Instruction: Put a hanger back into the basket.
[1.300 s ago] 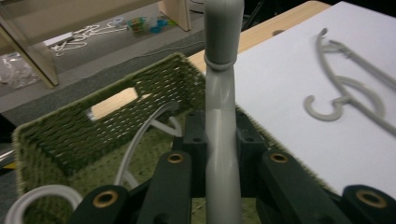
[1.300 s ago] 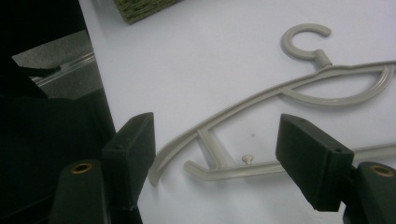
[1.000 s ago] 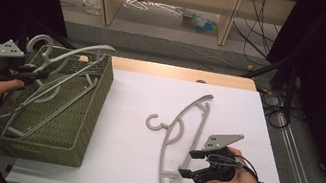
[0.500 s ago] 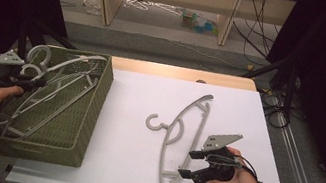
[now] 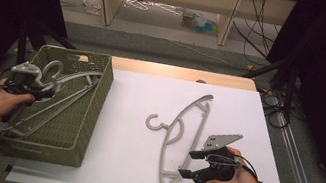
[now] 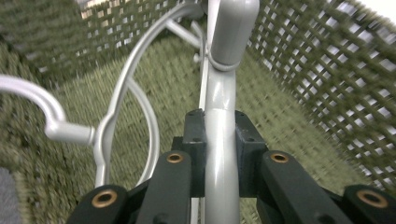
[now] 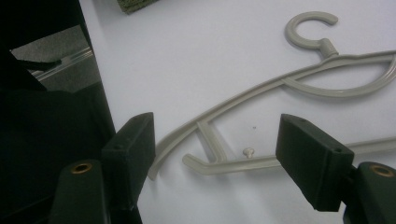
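Observation:
An olive woven basket stands at the table's left with grey plastic hangers lying in it. My left gripper is low over the basket's near-left side. In the left gripper view it is shut on a grey hanger bar, with the basket wall close behind. Another grey hanger lies flat on the white table. My right gripper rests by that hanger's near end, open. In the right gripper view its jaws straddle the end of the hanger without touching it.
The white table top has free room between basket and hanger. A wooden strip edges the back. Beyond it are wooden shelf legs and clutter on the floor. Cables hang off the right side.
My left hand has sunk and drawn nearer, lowering its hanger deeper into the basket. The right hand and the hanger on the table have not moved.

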`<state>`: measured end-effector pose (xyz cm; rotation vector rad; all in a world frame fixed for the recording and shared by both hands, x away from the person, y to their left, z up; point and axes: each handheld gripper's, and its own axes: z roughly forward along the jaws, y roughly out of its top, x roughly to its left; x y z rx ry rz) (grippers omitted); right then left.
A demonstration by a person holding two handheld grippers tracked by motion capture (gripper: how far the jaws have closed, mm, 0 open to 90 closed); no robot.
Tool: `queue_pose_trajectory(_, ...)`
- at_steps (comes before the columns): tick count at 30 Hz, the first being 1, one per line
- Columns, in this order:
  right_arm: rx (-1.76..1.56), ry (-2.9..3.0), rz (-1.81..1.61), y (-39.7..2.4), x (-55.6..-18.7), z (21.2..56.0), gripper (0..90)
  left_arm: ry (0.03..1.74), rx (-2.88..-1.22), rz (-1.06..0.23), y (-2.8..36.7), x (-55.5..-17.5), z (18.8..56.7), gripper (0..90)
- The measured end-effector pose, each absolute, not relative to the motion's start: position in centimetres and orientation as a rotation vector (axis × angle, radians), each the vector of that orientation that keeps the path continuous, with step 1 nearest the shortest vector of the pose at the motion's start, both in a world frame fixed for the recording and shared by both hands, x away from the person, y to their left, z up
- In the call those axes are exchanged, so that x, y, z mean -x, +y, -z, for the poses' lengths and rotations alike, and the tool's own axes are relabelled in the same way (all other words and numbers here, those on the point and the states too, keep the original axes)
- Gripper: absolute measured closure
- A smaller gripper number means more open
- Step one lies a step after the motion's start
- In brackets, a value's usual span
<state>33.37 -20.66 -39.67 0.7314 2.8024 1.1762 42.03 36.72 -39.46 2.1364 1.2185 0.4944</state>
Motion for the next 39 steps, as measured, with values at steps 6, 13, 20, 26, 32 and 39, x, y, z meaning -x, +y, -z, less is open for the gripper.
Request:
queue_pose_trajectory(6, -0.734, 2.802, -1.177, -20.7, -33.4, 39.7, 29.5, 1.266, -2.114, -0.49, 37.3, -42.3, 40.3, 77.8)
queue_pose_trajectory(13, -0.735, 2.805, -1.175, -20.7, -33.4, 39.7, 29.5, 1.352, -2.103, -0.55, 37.7, -42.7, 40.9, 72.8)
queue_pose_trajectory(20, -0.737, 2.803, -1.176, -20.8, -33.5, 39.8, 29.5, 1.398, -2.095, -0.562, 37.8, -42.9, 41.6, 66.9)
queue_pose_trajectory(26, -0.738, 2.804, -1.174, -20.8, -33.5, 39.9, 29.5, 1.458, -2.084, -0.581, 38.1, -42.9, 41.7, 61.8)
queue_pose_trajectory(32, -0.738, 2.805, -1.172, -20.8, -33.5, 39.9, 29.5, 1.533, -2.09, -0.637, 38.5, -42.7, 41.5, 57.4)
queue_pose_trajectory(39, -0.738, 2.8, -1.171, -20.8, -33.7, 40.0, 29.5, 1.497, -2.004, -0.675, 38.2, -41.6, 40.0, 50.4)
